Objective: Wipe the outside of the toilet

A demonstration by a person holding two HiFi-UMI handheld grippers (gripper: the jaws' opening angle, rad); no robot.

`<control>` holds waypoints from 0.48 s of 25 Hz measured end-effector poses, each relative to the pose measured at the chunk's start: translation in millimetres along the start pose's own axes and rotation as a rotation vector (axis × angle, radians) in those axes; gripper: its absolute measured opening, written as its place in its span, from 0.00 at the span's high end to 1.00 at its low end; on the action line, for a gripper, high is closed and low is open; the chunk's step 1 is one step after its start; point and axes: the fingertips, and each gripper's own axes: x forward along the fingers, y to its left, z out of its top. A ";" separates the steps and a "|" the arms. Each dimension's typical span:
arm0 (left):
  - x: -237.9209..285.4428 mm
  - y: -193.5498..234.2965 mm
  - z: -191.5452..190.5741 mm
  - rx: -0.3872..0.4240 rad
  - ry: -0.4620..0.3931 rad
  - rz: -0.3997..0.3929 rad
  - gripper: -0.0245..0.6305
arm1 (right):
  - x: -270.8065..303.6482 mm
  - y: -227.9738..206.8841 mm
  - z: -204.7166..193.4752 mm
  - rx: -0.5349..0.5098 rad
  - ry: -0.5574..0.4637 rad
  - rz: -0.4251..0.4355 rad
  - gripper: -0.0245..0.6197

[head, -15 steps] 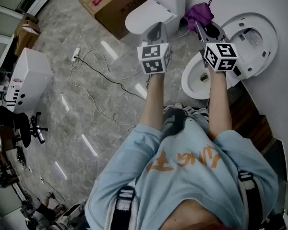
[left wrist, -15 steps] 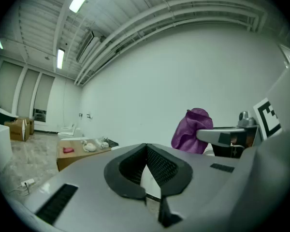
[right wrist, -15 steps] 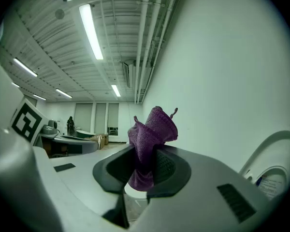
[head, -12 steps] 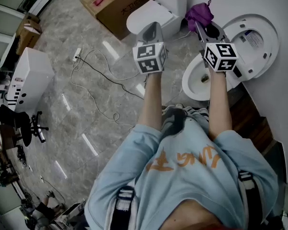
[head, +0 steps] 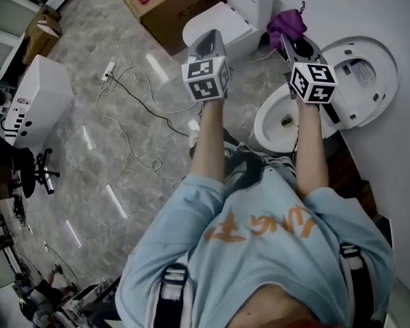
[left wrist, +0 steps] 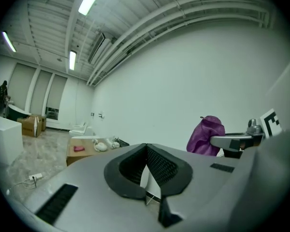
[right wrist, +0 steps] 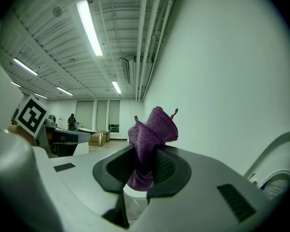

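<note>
While the right gripper (head: 288, 41) stays put over the far side of the toilet (head: 273, 125), its fingers are clamped tight on the purple cloth (head: 285, 22). The right gripper view confirms it: the cloth (right wrist: 152, 128) is pinched between the fingers (right wrist: 170, 170) of the right gripper (right wrist: 145, 164) and bunches up above them, with the bare wall (right wrist: 222, 81) behind it. It's held up in the air, and the toilet's raised lid (right wrist: 280, 158) just peeks in at the lower right.

The toilet sits on the right of the scene against the wall, lid up (head: 369, 63), with the bowl open under the right forearm.

Over to the left gripper (head: 208, 41): compared with half a second ago it has drifted a little left and farther out, so the gap between the two marker cubes is wider now. In its own view the left gripper (left wrist: 146, 151) has its fingers together at the tips, nothing held between them.

Beyond it, at the far side, stand a second toilet (head: 222, 20) with its lid shut and a cardboard box (head: 171, 2). A cable (head: 133, 125) trails across the marble floor (head: 109, 162) to the left.
</note>
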 end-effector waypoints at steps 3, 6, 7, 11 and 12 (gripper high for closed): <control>16.5 1.8 -3.3 0.008 0.018 -0.018 0.92 | 13.6 -15.2 -2.1 -0.003 0.011 -0.027 0.83; 31.9 9.0 0.5 0.013 0.018 -0.033 0.92 | 31.5 -25.7 -8.2 -0.002 0.025 -0.060 0.83; 36.7 14.8 4.1 0.007 0.011 -0.033 0.92 | 38.4 -24.8 -9.7 -0.005 0.025 -0.059 0.83; 64.3 39.5 4.3 0.000 0.001 -0.041 0.92 | 67.5 -20.0 -16.5 -0.021 0.023 -0.042 0.83; 74.3 45.2 2.0 0.000 0.004 -0.042 0.93 | 76.8 -23.2 -18.4 -0.012 0.026 -0.046 0.83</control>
